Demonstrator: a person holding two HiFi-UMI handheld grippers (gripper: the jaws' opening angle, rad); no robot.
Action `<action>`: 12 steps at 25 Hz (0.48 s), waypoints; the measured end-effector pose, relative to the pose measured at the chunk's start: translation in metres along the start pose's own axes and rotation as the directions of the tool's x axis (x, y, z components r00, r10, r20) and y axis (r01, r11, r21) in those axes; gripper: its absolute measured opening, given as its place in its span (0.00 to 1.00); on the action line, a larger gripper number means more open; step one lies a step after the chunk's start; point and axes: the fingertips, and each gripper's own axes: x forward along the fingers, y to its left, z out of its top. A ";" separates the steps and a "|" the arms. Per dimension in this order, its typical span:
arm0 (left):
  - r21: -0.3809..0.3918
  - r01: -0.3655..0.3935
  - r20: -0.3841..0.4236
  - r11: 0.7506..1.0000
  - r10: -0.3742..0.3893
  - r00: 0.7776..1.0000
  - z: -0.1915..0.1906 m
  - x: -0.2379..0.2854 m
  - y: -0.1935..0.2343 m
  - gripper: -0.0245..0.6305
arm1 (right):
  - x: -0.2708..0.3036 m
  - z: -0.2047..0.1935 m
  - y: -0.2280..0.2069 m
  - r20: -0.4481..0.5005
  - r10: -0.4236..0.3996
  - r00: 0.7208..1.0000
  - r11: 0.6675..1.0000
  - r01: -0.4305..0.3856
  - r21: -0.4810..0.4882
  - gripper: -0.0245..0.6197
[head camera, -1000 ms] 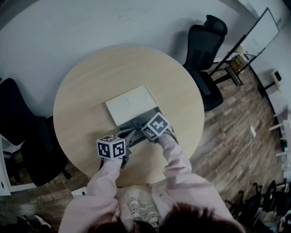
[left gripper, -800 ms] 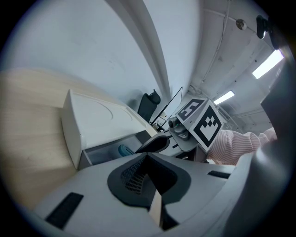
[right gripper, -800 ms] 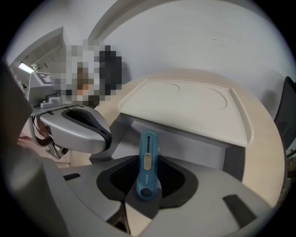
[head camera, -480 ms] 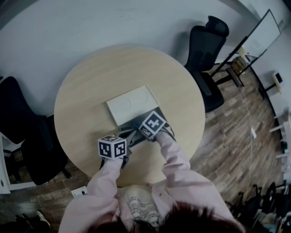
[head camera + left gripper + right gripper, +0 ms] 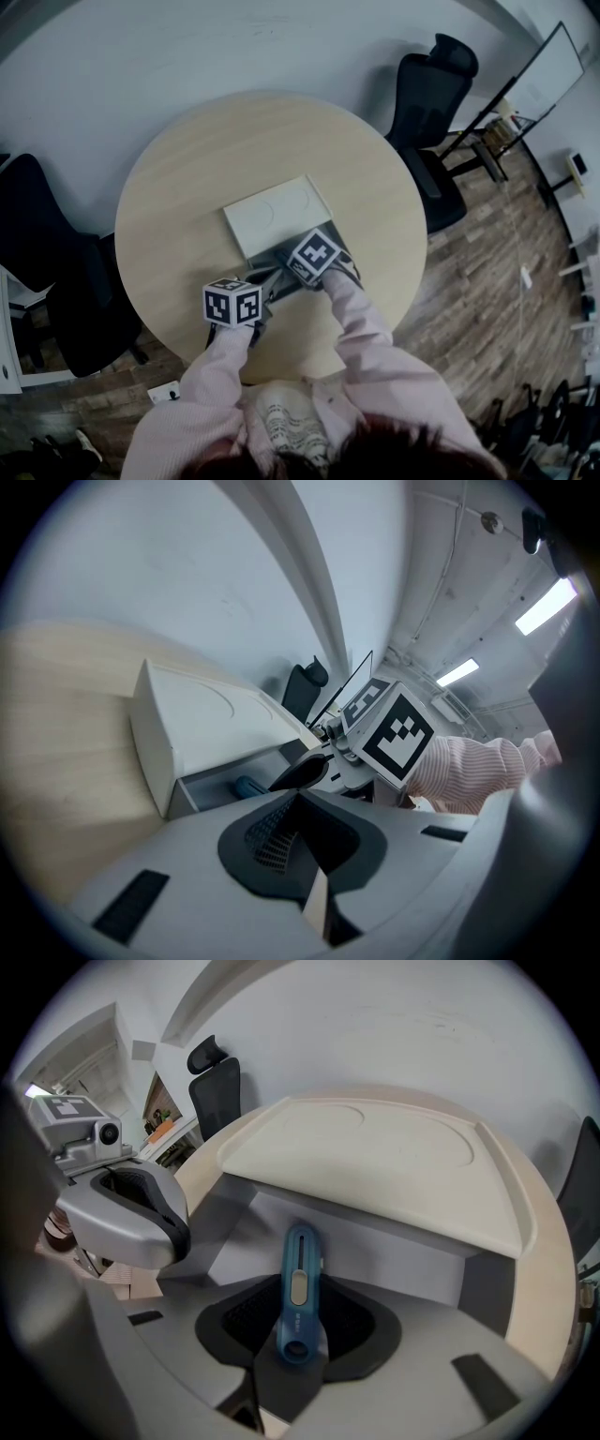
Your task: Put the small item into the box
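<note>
The small item is a slim blue plastic cutter (image 5: 298,1288) with a rounded body, a pale grey oval slider on its top face, a narrow slot beyond the slider and a round hole at the near end. The right gripper (image 5: 296,1337) has its dark ribbed pads closed on that holed end, and the rest of the cutter reaches forward over the open grey drawer (image 5: 375,1251) of the box. The left gripper view also shows the cutter, low inside the drawer.

There is one cutter, one flat white rectangular box (image 5: 272,211) and one drawer, pulled out of the box's near side. The box's lid is smooth and matte, with two shallow curved outlines pressed into it. The box lies near the middle of the one round pale wooden table (image 5: 187,169), whose top shows a fine grain.

There are two grey moulded grippers, each with a white cube printed with black square markers (image 5: 231,303) (image 5: 316,256). The left gripper (image 5: 298,803) sits just beside the drawer's front, its jaws together with nothing between them. Both sleeves (image 5: 361,323) are pink with fine stripes.
</note>
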 end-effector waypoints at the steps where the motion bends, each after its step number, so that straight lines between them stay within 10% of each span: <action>1: -0.001 -0.001 0.001 1.000 0.001 1.000 0.000 -0.001 0.001 0.05 | 0.001 0.000 0.000 -0.002 -0.003 1.000 1.000 0.003 0.003 0.24; 12: -0.007 0.003 -0.006 1.000 -0.003 1.000 -0.001 -0.001 0.000 0.05 | 0.002 0.003 -0.006 0.009 -0.025 1.000 0.999 0.025 0.039 0.26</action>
